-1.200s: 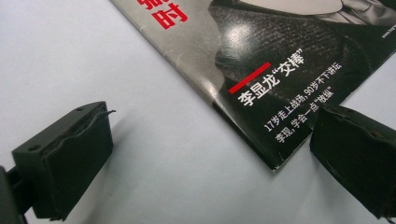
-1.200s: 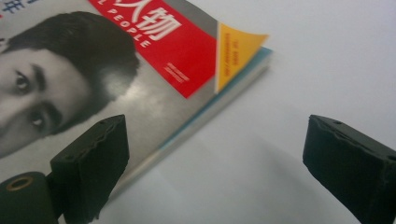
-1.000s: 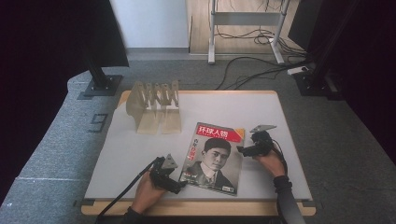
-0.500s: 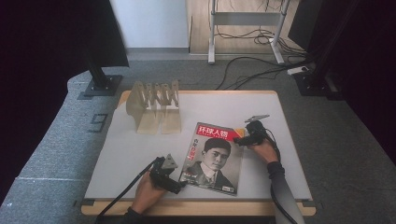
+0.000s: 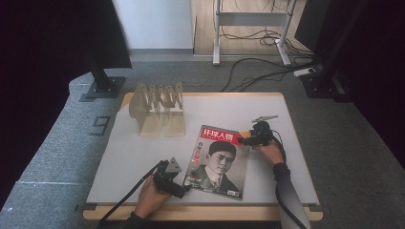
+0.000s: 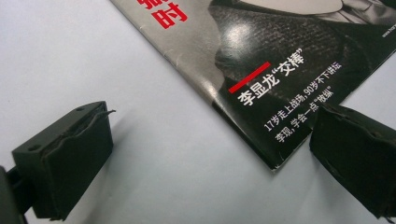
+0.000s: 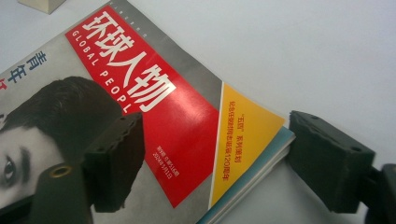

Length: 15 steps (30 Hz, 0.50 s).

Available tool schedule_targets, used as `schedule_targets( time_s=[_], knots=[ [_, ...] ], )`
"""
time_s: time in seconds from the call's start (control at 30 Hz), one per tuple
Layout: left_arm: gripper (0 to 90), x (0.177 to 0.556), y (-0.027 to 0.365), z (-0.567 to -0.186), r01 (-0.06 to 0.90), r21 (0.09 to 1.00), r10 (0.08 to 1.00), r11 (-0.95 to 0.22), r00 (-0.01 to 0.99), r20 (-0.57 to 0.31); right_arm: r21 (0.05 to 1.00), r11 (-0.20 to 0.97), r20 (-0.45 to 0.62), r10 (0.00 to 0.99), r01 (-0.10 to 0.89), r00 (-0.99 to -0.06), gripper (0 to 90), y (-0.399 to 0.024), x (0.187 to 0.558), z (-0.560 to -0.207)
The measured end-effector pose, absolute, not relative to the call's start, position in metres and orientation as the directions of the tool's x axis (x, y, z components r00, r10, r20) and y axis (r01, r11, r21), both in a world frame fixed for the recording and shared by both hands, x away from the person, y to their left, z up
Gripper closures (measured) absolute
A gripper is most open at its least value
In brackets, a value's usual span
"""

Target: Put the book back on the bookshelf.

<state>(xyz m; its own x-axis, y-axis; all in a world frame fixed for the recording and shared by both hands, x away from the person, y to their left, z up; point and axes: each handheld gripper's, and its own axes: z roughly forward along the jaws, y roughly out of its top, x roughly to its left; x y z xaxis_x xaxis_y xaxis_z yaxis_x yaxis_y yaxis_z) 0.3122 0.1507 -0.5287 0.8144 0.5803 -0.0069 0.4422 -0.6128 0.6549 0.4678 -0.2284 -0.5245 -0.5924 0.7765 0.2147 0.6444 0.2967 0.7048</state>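
Glossy magazine [image 5: 217, 161] with a red title band and a portrait on its cover lies flat on the white table [image 5: 143, 157], just right of centre in the lower half of the high view, tilted so that its top leans toward the right of the frame. Above and left of it, well apart, a pale wooden rack [image 5: 158, 109] stands upright near the table's far edge.

At the lower left of the magazine the left gripper [image 5: 184, 190] rests low on the table, held by a hand [image 5: 150, 195] that comes in from the bottom of the frame. In the left gripper view its black jaws stand wide apart with bare table between them; the magazine's lower corner [image 6: 273, 161] lies just beside the right-hand jaw, and nothing is pinched.

At the magazine's upper right corner the right gripper [image 5: 242, 140] points toward the left of the frame. In the right gripper view one jaw sits over the cover beside the red title block, the other stands off the page edge at the right, and the yellow corner [image 7: 243, 135] lies between them. These jaws have just been closing, yet a gap shows at the outer one, so the corner is straddled, not clamped
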Motion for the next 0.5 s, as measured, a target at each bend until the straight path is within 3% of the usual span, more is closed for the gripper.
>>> schedule_targets(
  time_s=[0.2, 0.3, 0.37, 0.4, 0.5],
  knots=[
    [0.0, 0.312, 0.151, -0.529, 0.443, 0.655, 0.581, -0.612, 0.814, -0.007, 0.712, 0.289, 0.204, 0.787, 0.640, -0.582, 33.6, -0.229, 0.467, -0.518],
    [0.0, 0.312, 0.151, -0.529, 0.443, 0.655, 0.581, -0.612, 0.814, -0.008, 0.726, 0.278, 0.195, 0.794, 0.629, -0.576, 47.2, -0.228, 0.466, -0.512],
    [0.0, 0.312, 0.151, -0.529, 0.443, 0.655, 0.581, -0.612, 0.814, -0.008, 0.726, 0.282, 0.190, 0.794, 0.628, -0.577, 50.6, -0.227, 0.466, -0.511],
    [0.0, 0.312, 0.151, -0.529, 0.443, 0.655, 0.581, -0.612, 0.814, -0.007, 0.725, 0.305, 0.161, 0.796, 0.617, -0.583, 58.5, -0.224, 0.465, -0.508],
    [0.0, 0.312, 0.151, -0.529, 0.442, 0.655, 0.580, -0.613, 0.814, -0.007, 0.720, 0.325, 0.137, 0.799, 0.613, -0.585, 65.8, -0.221, 0.465, -0.507]
  ],
)
